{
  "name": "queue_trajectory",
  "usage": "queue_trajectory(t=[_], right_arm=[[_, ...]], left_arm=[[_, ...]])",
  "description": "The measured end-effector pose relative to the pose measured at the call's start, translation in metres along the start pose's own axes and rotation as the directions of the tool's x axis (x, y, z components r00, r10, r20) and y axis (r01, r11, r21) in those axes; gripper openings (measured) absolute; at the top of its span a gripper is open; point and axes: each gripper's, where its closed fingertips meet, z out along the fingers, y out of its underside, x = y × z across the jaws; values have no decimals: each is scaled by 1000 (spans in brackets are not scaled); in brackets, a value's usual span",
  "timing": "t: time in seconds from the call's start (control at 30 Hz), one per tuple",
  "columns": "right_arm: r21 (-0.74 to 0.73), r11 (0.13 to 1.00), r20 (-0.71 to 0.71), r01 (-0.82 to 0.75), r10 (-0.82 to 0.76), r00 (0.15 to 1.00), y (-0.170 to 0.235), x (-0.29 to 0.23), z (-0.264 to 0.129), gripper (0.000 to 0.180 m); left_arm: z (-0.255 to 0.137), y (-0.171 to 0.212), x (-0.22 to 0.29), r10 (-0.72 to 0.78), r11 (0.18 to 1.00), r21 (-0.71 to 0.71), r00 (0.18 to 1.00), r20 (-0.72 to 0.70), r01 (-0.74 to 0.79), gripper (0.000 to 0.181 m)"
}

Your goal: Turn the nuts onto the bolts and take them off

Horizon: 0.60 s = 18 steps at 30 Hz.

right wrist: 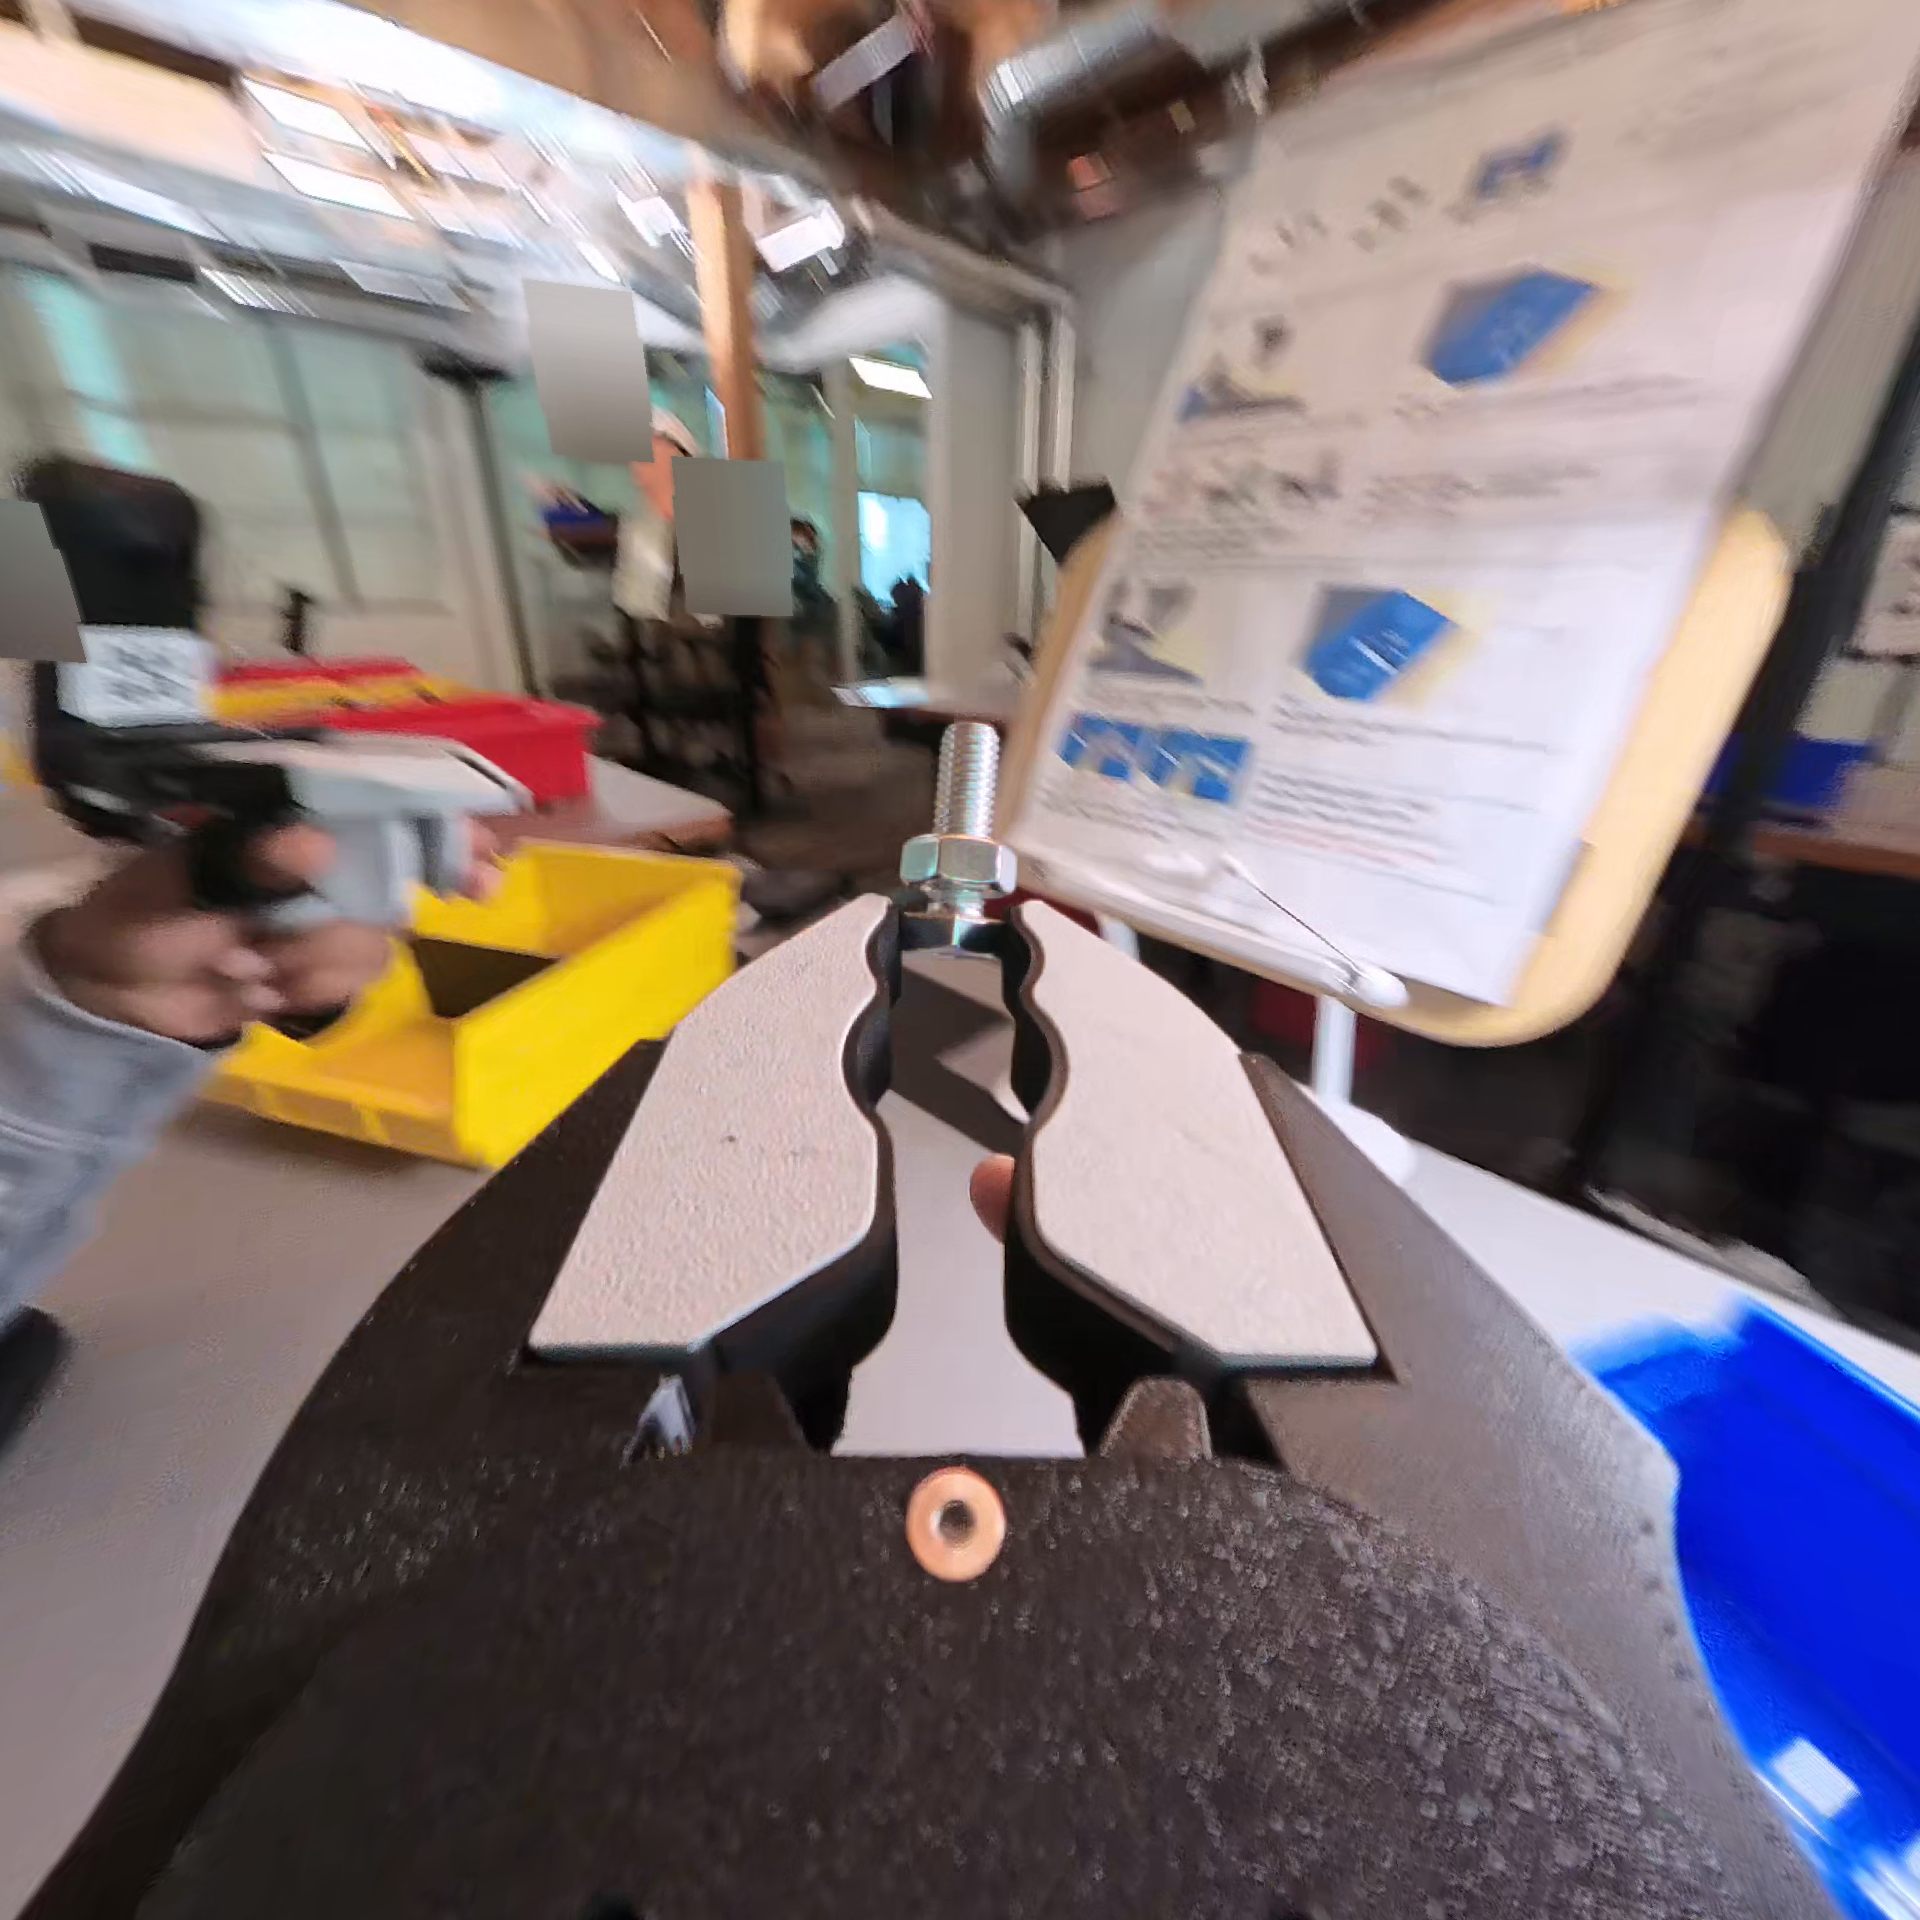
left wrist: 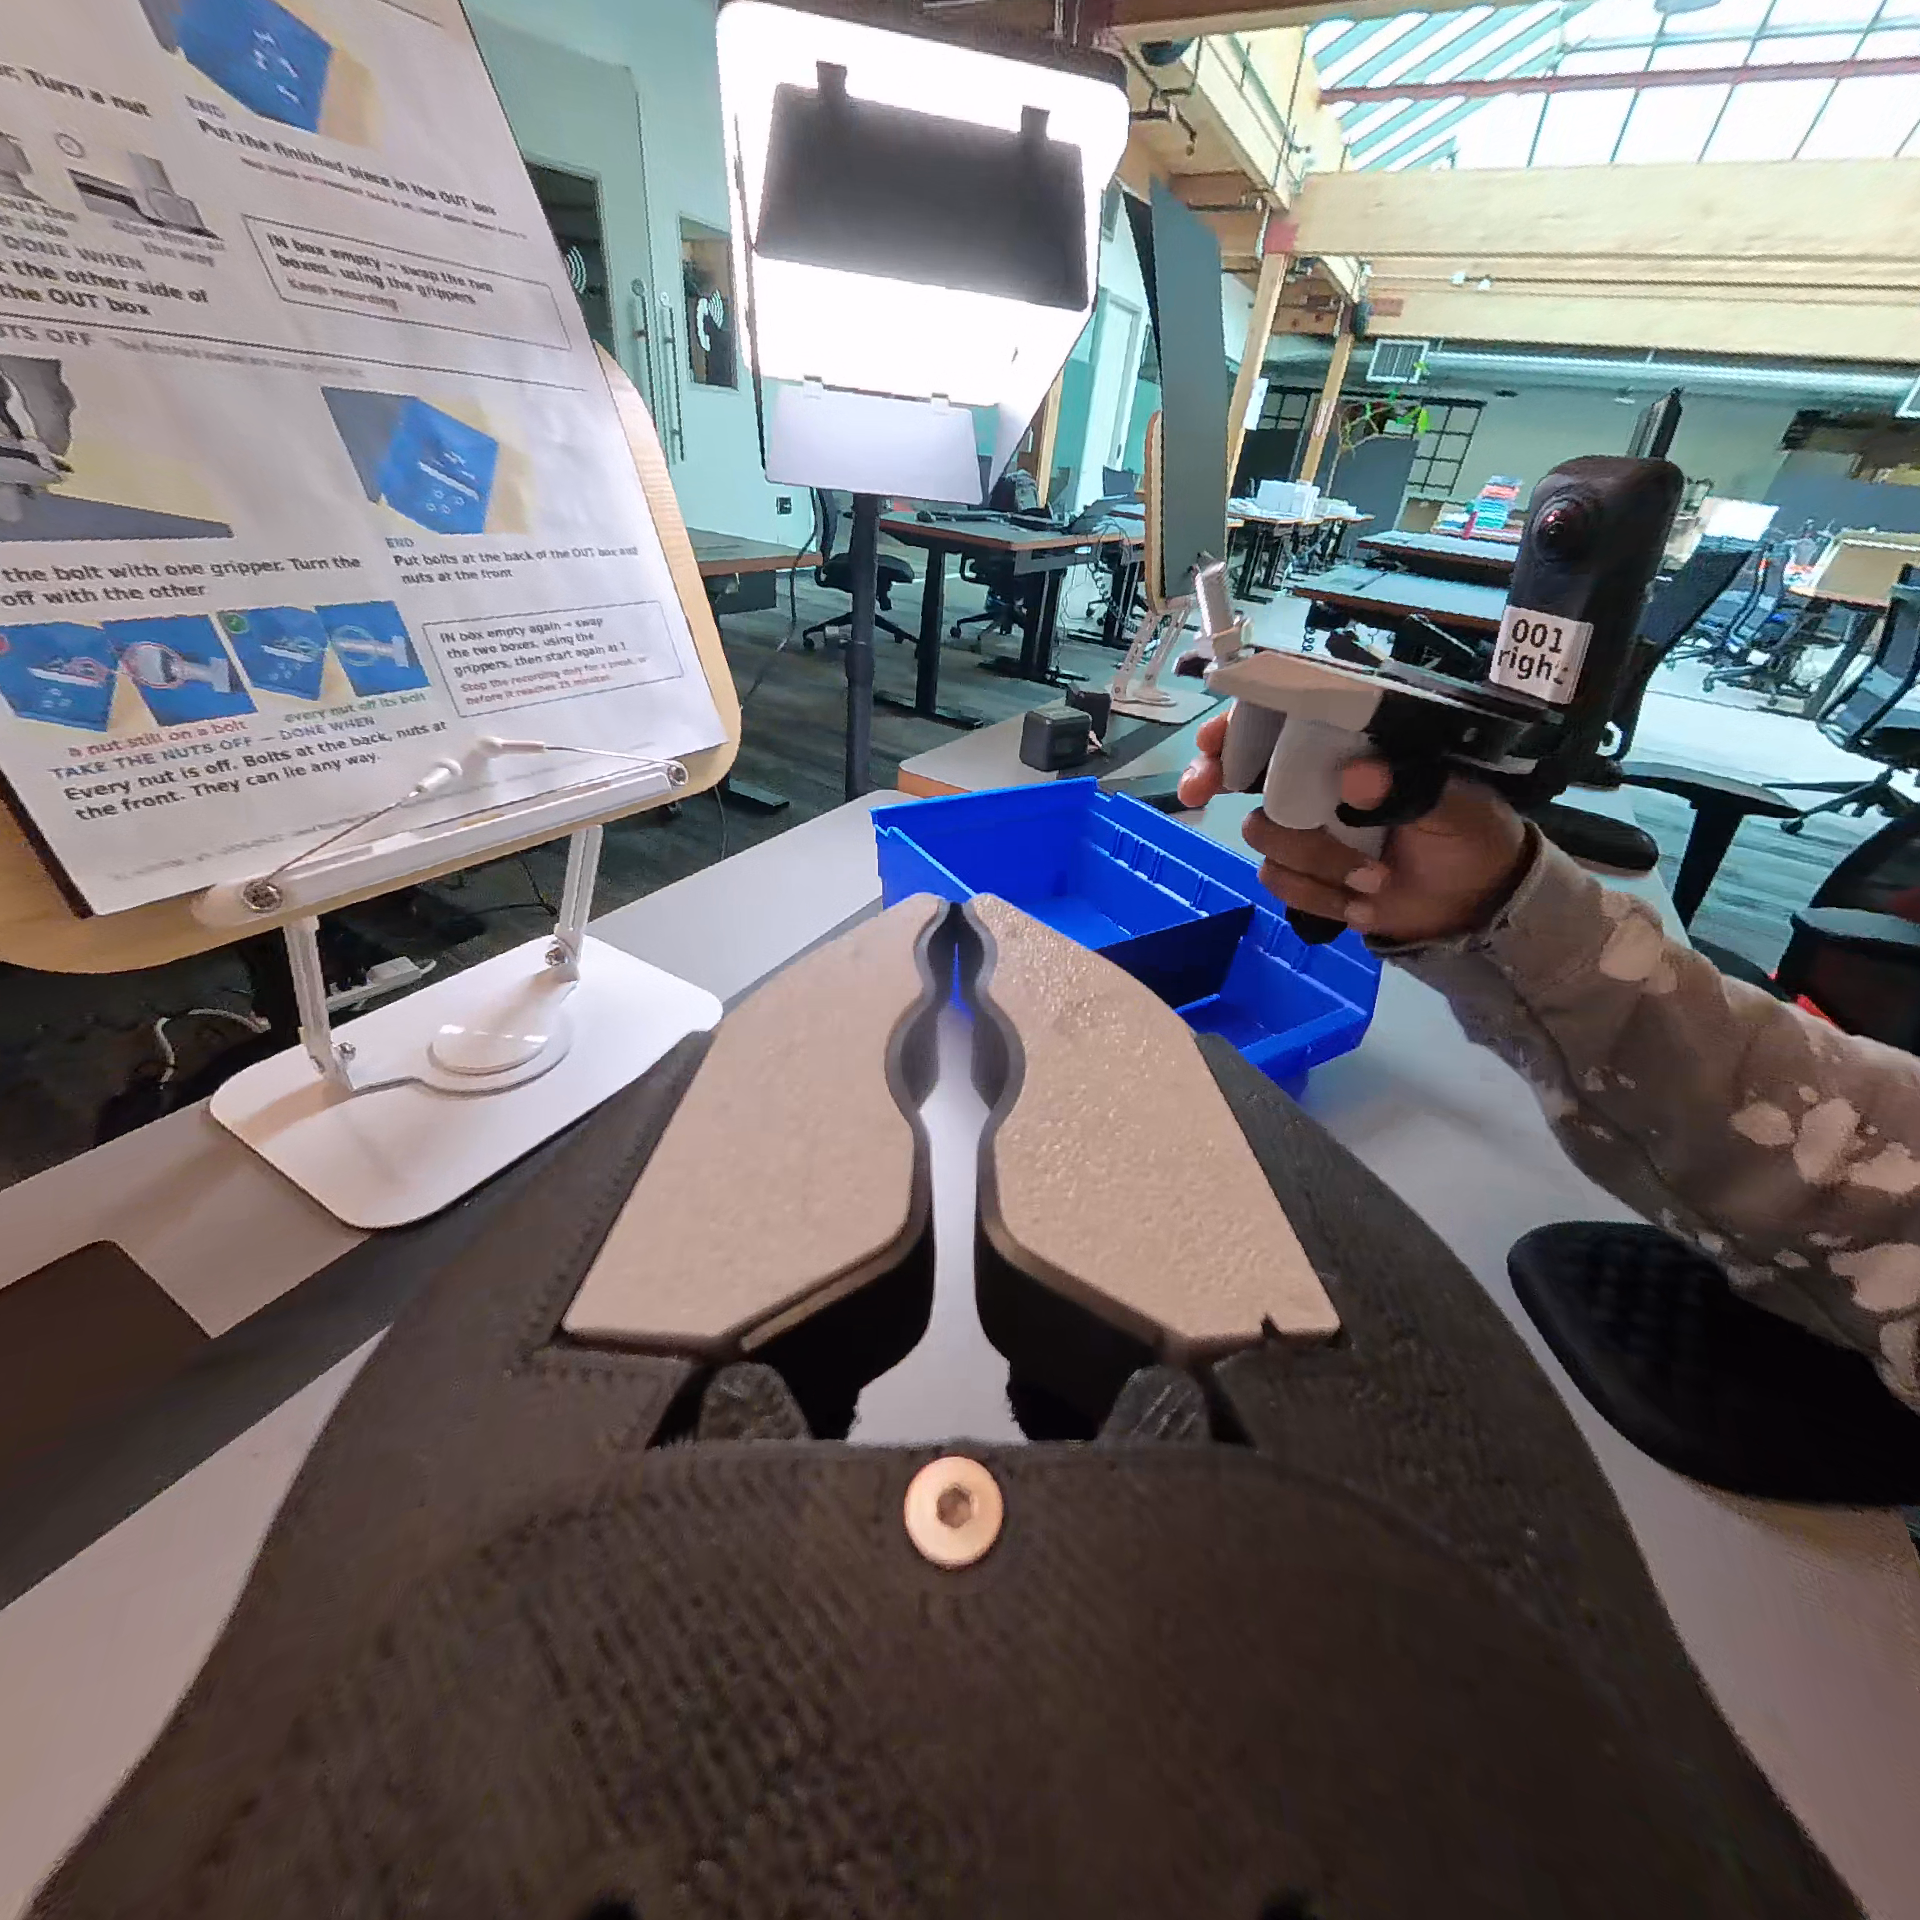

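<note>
My right gripper [right wrist: 953,925] is shut on the hex head of a silver bolt [right wrist: 967,774] that stands upright out of the fingertips. A silver nut [right wrist: 958,865] sits on the thread just above the head. The left wrist view shows this gripper [left wrist: 1226,649] raised above the blue bin [left wrist: 1049,847], with the bolt [left wrist: 1210,594] pointing up. My left gripper [left wrist: 954,916] is shut, its fingertips touching with nothing between them, low in front of the blue bin. It shows blurred at the left of the right wrist view [right wrist: 488,795], over a yellow bin [right wrist: 540,997].
An instruction sheet on a white stand [left wrist: 436,1081] is at the left of the table; it also shows in the right wrist view [right wrist: 1403,623]. A lamp panel on a pole [left wrist: 914,260] stands behind. Red bins [right wrist: 468,717] sit on a farther table. A black chair [left wrist: 1704,1351] is at the right. Left tips to right tips: about 20 cm.
</note>
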Motion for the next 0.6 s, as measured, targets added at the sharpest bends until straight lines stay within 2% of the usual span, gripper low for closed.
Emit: queue_trajectory(t=[0.13, 0.2, 0.3, 0.43, 0.53, 0.6], right_arm=[[-294, 956, -144, 9, -54, 988, 34, 69, -31, 18], [-443, 896, -165, -6, -75, 983, 57, 95, -48, 18], [-593, 805, -161, -13, -103, 981, 91, 120, -70, 18], [-726, 688, -30, 22, -64, 998, 129, 110, -81, 18], [-766, 640, -6, 56, -94, 996, 144, 113, -80, 18], [-790, 612, -43, 31, -105, 994, 153, 127, -78, 18]], left_arm=[[-8, -10, -5, 44, 999, 18, 998, 51, -45, 0], [-13, -15, -6, 62, 998, 28, 996, 71, -64, 0], [-18, -22, -6, 68, 996, 47, 994, 82, -72, 0], [-22, -25, -8, 76, 995, 52, 992, 100, -82, 1], [-21, -22, -10, 74, 996, 44, 992, 103, -79, 1], [-19, -19, -11, 71, 996, 37, 992, 102, -75, 1]])
